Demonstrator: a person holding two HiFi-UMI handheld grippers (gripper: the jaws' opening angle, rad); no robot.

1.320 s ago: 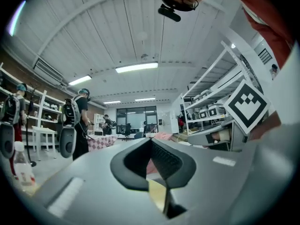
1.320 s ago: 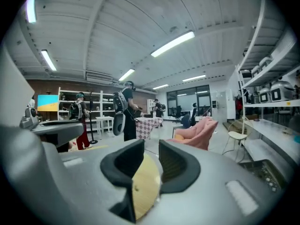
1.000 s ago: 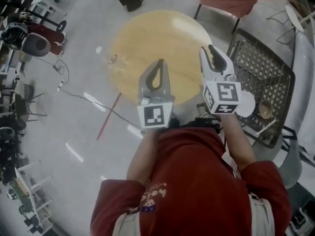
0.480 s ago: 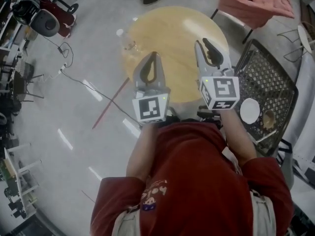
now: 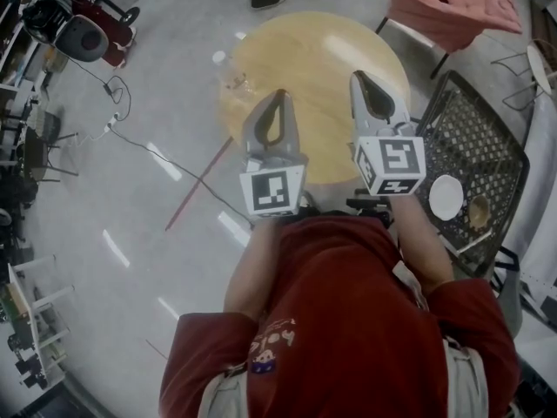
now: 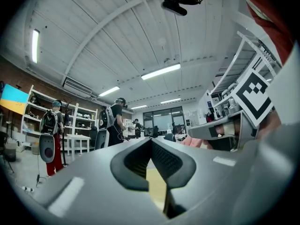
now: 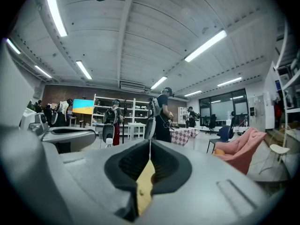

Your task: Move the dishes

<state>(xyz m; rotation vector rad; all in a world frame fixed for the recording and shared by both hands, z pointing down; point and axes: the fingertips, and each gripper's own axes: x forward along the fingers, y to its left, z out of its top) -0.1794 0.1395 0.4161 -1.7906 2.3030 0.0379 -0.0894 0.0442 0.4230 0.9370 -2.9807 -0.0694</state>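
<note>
Right tongs (image 5: 360,77) just closed, empty; left tongs (image 5: 280,94) pressed together, empty. I turn right and reopen at the plate (image 5: 446,197).

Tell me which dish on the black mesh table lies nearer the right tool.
The white plate; the brown bowl sits beyond it, farther from the right tool.

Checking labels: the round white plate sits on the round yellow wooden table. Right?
No. The round white plate sits on the black metal mesh surface to the right of the round yellow wooden table, not on it. The head view shows this.
</note>
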